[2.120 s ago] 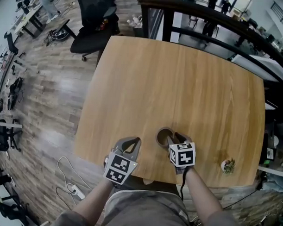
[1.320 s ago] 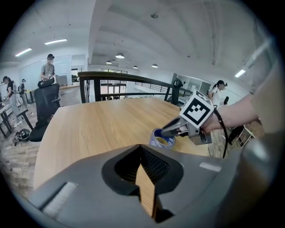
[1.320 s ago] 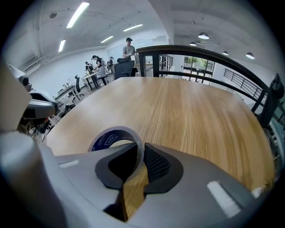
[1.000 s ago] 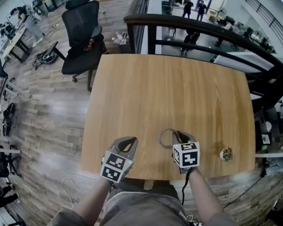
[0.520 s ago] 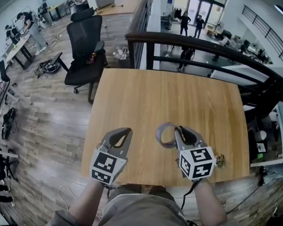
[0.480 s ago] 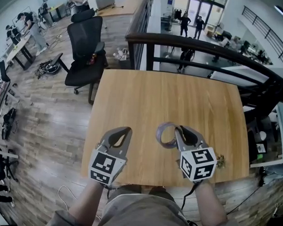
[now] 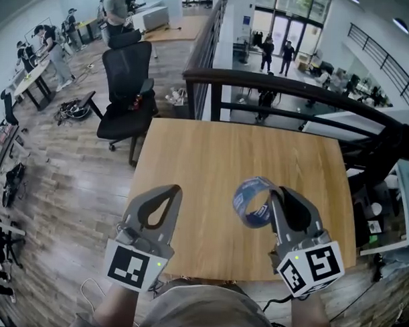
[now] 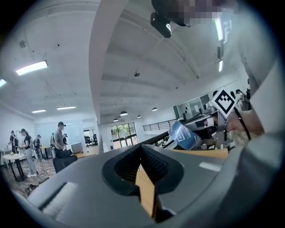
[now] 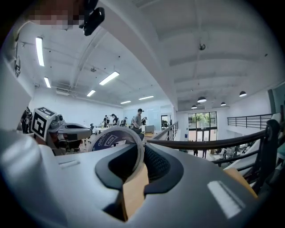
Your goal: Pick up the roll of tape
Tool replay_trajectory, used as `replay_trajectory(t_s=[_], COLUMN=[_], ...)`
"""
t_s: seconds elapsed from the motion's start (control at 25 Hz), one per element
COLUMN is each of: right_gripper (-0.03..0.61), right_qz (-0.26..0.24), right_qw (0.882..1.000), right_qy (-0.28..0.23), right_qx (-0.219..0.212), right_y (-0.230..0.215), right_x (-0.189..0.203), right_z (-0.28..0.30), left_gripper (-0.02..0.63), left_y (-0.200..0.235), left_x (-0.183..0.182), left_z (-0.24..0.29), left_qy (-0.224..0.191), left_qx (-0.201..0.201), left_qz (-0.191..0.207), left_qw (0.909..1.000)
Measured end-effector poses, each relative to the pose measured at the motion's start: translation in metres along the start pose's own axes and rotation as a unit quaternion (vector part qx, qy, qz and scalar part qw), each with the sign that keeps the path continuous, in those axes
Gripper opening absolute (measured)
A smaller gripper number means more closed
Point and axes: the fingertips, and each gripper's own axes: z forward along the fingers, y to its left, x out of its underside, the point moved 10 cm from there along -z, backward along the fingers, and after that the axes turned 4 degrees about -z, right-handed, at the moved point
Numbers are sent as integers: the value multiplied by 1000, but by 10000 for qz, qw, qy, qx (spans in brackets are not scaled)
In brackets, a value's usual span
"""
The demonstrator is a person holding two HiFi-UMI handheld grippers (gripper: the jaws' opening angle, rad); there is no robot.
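At the bottom right of the head view, the right gripper (image 7: 278, 194) pinches the wall of the roll of tape (image 7: 254, 203) between narrowly set jaws. The blue-printed ring hangs just left of the tips, near frame centre, clear of the wood. At lower left, the left gripper (image 7: 171, 190) has its jaws closed together on nothing. Two seconds earlier the roll lay flat near the front edge of the wooden table (image 7: 212, 146). Both grippers have since risen towards the camera, and the roll has gone up with the right one. Beyond the table stand a dark railing (image 7: 281, 85) and, at upper left, a black office chair (image 7: 127, 80). The pick-up looks accomplished, and only a steady hold seems left.
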Motion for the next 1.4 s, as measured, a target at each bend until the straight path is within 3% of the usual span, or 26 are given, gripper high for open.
replay_trajectory(t_s=[0.24, 0.44, 0.92, 1.4], right_gripper=[60, 60, 60, 60], right_qz=[-162, -292, -295, -221], right_qw=[9989, 9984, 9985, 9992], right_qy=[-422, -487, -445, -327], right_qx=[150, -18, 106, 42], right_y=[0, 4, 1, -5], right_x=[-30, -42, -34, -19], right_z=[-36, -45, -42, -35], left_gripper=[2, 2, 2, 2], left_y=[-5, -1, -8, -8], left_x=[-26, -35, -32, -25], left_z=[-21, -30, -21, -14], left_qy=[-189, -359, -259, -174], left_qx=[-147, -130, -14, -8], left_qz=[285, 481, 699, 397], left_qw=[9993, 9981, 9972, 9991])
